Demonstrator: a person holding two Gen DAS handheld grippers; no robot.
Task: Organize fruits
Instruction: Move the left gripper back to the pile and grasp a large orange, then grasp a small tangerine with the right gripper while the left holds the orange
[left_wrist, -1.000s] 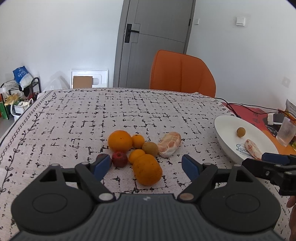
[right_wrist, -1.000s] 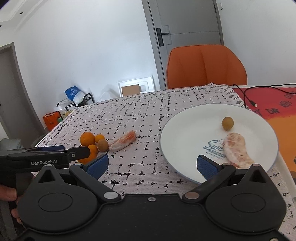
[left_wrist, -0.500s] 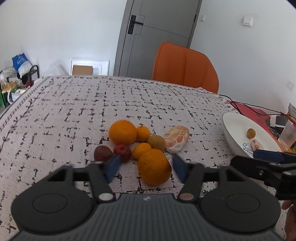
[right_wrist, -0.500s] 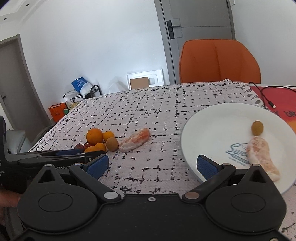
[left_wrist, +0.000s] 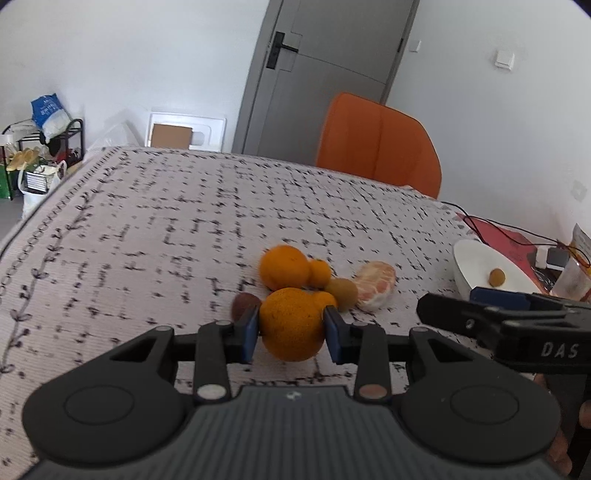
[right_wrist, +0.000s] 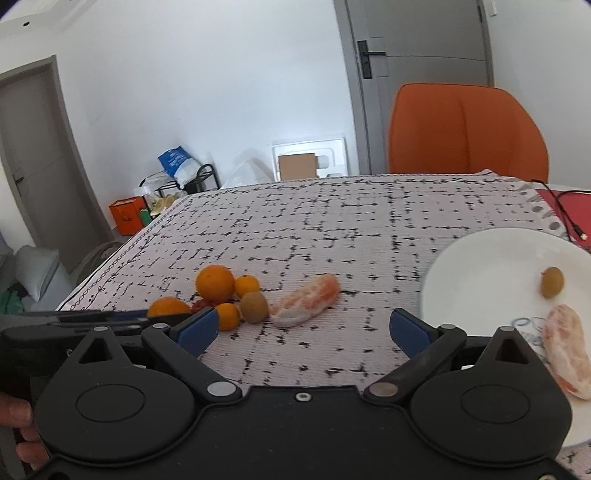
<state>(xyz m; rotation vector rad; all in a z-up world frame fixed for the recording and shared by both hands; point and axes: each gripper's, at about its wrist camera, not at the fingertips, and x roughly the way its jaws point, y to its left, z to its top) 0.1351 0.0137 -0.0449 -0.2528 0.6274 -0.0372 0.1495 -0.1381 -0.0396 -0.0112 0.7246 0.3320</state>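
Right now I have the near orange between the blue pads of my left claw; its jaws have just been closing, and both pads now sit against the fruit's sides, so it is clamped on that orange. The fruit is at the front of the pile, low over the patterned cloth of the counter; I cannot tell whether it still rests on it. Just behind it lie a second big orange, a small mandarin touching that one, a brownish round fruit, and a peeled citrus piece just to the right. A dark red fruit peeks out beside the left pad. Farther right a white plate sits on the counter, holding a small olive-brown fruit and another peeled piece. My right claw hangs between the pile and the plate; its jaws have just been closing a little, yet they stand wide apart with only cloth showing between them. Beyond the counter I see an orange chair and a grey door. A person's fingers show at the lower left of the right wrist view.
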